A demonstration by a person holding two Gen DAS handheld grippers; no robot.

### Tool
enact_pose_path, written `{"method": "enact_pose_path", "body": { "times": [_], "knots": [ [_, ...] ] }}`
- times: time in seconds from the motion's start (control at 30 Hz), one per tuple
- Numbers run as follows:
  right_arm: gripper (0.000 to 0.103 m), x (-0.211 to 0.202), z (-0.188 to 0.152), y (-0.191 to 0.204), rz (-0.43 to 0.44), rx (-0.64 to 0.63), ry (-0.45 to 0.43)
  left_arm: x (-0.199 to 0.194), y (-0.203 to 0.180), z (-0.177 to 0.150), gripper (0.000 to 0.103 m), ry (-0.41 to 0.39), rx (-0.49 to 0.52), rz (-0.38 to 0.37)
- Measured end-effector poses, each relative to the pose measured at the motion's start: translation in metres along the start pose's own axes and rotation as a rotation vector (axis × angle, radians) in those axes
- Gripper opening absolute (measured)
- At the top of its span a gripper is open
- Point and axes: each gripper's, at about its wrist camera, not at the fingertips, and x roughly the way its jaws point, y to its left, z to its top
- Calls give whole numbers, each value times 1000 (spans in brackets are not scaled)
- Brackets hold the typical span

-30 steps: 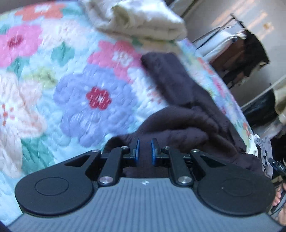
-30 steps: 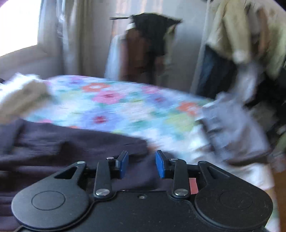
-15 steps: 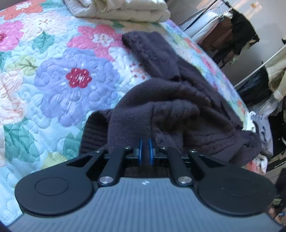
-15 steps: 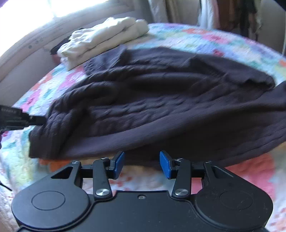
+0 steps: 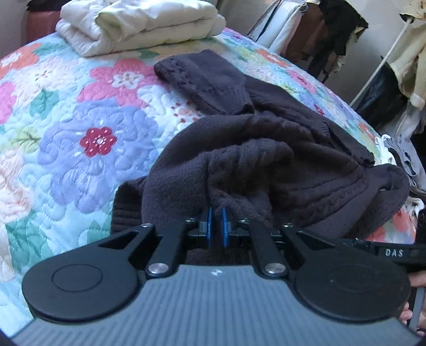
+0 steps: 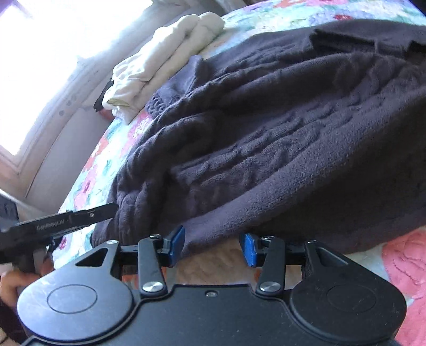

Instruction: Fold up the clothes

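Note:
A dark brown knit sweater lies bunched on a floral quilt, one sleeve stretched toward the far side. My left gripper is shut on a fold of the sweater at its near edge. In the right wrist view the sweater fills the frame. My right gripper is open, its blue pads on either side of the sweater's hem, just above the quilt. The left gripper shows at the left, at the sweater's corner.
A folded cream blanket sits at the quilt's far end, also in the right wrist view. A clothes rack with hanging garments stands beyond the bed. Light clothing lies at the bed's right edge.
My left gripper closed on the sweater fold. My right gripper swung from facing the room down to the sweater's hem and moved close to it, still open.

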Motion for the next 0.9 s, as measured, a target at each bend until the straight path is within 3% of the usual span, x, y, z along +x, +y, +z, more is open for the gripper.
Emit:
{"method": "enact_pose_path", "body": {
  "times": [0.17,0.23,0.27,0.33,0.4,0.43,0.47,0.63,0.67,0.8,0.83,0.9],
  "knots": [
    [52,1,22,-9,-85,89,-102,4,-17,-2,8,26,72,-156],
    [51,9,28,-5,-111,58,-90,14,-28,-6,9,55,117,-155],
    [48,13,26,1,-139,17,-82,22,-33,-8,12,73,144,-138],
    [16,21,19,15,-197,-72,-67,38,-38,-11,15,108,186,-114],
    [13,14,14,23,-200,-125,-101,52,-38,-9,15,132,214,-102],
    [10,7,14,25,-191,-137,-129,57,-37,-5,7,130,216,-90],
    [10,-3,14,28,-186,-147,-165,61,-36,-2,2,128,217,-79],
    [8,-54,21,55,-262,-282,-304,32,-32,15,0,-23,232,13],
    [8,-65,22,60,-282,-309,-329,30,-32,13,0,-15,228,3],
    [8,-107,31,51,-176,-135,-355,20,-31,8,0,17,210,-38],
    [8,-109,31,50,-189,-150,-360,18,-31,7,0,25,206,-48],
    [8,-105,24,49,-297,-253,-355,13,-31,5,0,41,197,-68]
  ]
}}
